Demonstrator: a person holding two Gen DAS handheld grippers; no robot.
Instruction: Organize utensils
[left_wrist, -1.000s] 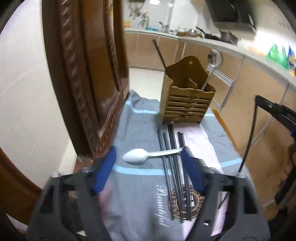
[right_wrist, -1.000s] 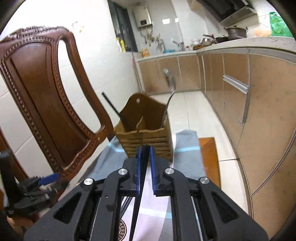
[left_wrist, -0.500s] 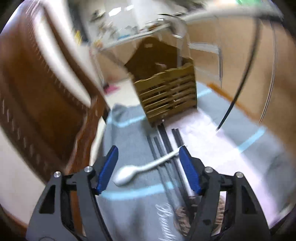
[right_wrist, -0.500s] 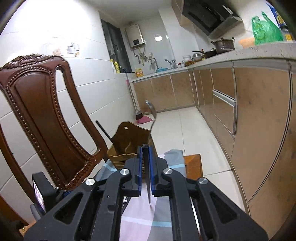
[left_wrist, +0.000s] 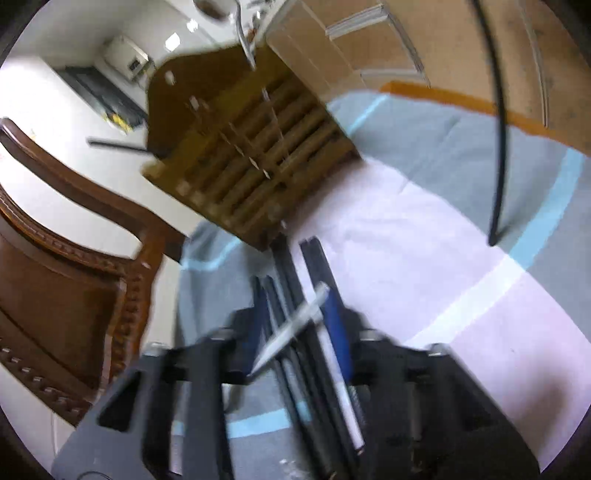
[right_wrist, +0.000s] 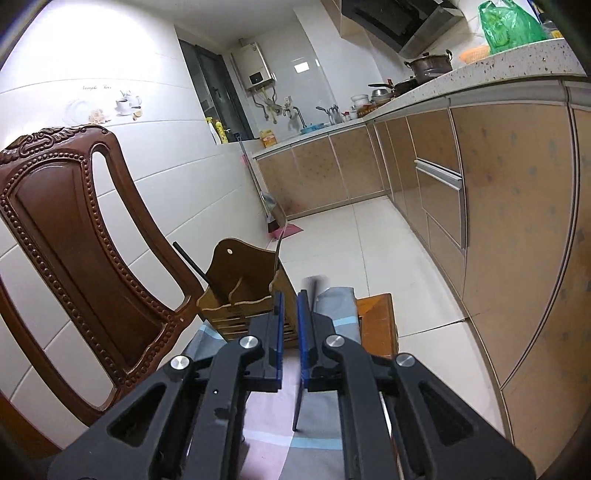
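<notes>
In the left wrist view my left gripper is low over the striped cloth. Its jaws are closing, and the blue pads pinch the handle of the white spoon, which slants up between them. Several black chopsticks lie under and between the pads; the spoon's bowl is hidden. My right gripper is shut on one black chopstick, which hangs below its pads and also shows as a chopstick in the left wrist view. The wooden utensil holder stands beyond, the same holder tilted in the left wrist view.
The holder keeps a black chopstick and a metal utensil. A carved wooden chair stands close on the left. The cloth covers a small wooden table. Kitchen cabinets run along the right, with tiled floor between.
My left gripper dropped toward the cloth, rolled, and its jaws narrowed from wide open onto the spoon handle. My right gripper drew back from the holder, still shut on its chopstick.
</notes>
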